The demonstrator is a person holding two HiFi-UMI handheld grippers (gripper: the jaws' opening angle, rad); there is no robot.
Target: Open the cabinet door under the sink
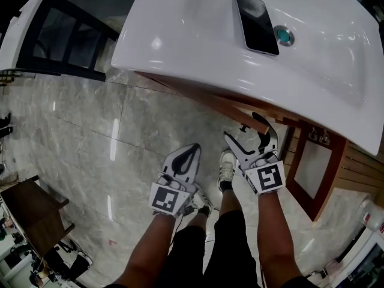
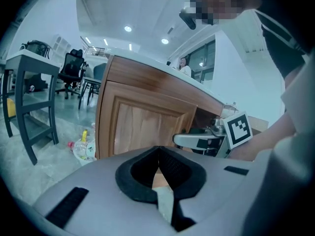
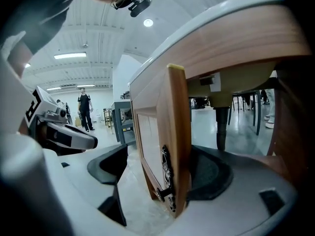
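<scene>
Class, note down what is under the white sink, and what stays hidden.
Under the sink stands a wooden cabinet. Its door stands open, with its edge between the right gripper's parted jaws. From above, the basin covers most of the cabinet's inside.

A white sink fills the top of the frame, with a phone lying beside its drain. Below it, right of centre, the right gripper has its jaws spread, near the cabinet door. The left gripper, bottom centre, is closed.
</scene>
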